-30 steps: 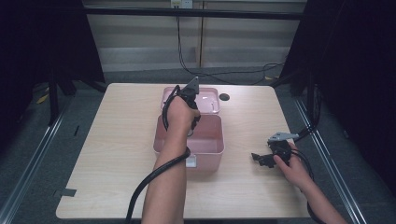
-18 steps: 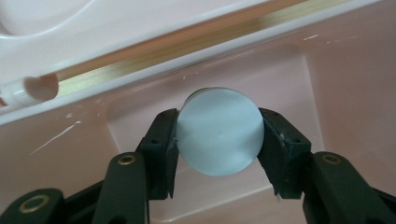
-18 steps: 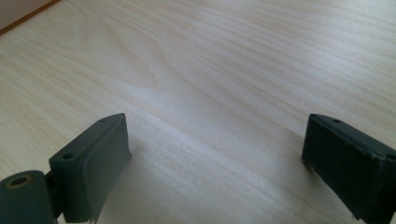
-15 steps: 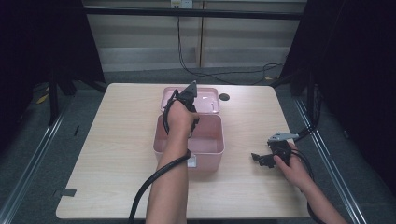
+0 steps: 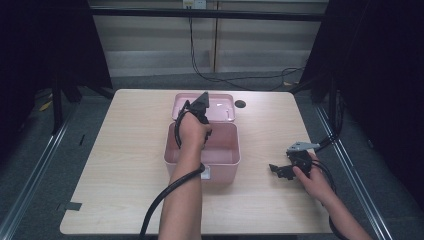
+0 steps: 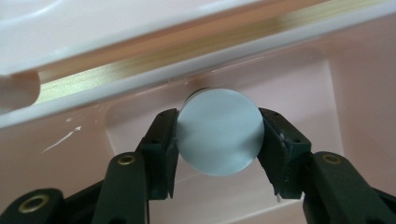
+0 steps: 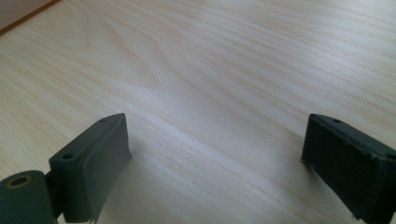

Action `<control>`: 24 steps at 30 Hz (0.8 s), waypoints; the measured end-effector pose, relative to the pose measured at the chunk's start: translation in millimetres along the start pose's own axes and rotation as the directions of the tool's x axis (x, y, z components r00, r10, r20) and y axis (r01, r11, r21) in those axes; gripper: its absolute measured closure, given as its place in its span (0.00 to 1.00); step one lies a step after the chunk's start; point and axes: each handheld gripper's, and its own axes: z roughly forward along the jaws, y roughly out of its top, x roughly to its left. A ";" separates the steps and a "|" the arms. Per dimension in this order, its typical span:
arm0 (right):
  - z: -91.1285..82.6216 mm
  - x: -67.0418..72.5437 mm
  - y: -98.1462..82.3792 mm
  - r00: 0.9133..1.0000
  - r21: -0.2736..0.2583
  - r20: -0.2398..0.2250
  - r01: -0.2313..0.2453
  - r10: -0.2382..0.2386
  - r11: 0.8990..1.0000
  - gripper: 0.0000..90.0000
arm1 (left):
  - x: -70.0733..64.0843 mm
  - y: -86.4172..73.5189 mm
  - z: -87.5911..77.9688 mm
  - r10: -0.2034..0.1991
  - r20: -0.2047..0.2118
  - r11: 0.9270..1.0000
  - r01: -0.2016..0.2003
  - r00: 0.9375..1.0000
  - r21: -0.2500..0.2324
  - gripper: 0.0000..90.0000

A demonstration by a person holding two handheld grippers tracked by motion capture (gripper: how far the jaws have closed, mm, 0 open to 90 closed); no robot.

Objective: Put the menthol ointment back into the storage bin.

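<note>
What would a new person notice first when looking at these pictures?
First, the pink box at the middle of the table, its lid lying just behind it. The left tool reaches into the box, shut on a pale round disc. The right tool rests open on the bare wood at the right.

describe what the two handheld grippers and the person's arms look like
Both the left gripper and right gripper are black, with flat matte pads and brass-coloured rivets. A thick black cable trails from the left; a grey plate tops the right. Forearms are bare, without sleeves.
</note>
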 end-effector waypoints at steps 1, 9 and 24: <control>0.0 0.0 0.0 1.000 0.000 0.000 0.000 0.000 1.000 0.08 | -0.2 0.0 0.4 0.000 0.003 1.000 0.000 1.000 0.004 0.56; 0.0 0.1 0.0 1.000 0.000 0.000 0.000 0.000 1.000 0.08 | -1.3 0.1 6.0 0.003 -0.004 1.000 -0.003 1.000 -0.012 0.56; 0.0 0.1 -0.1 1.000 0.000 0.000 0.000 0.000 1.000 0.08 | -2.0 -1.5 16.9 0.003 -0.013 1.000 -0.003 1.000 -0.023 0.56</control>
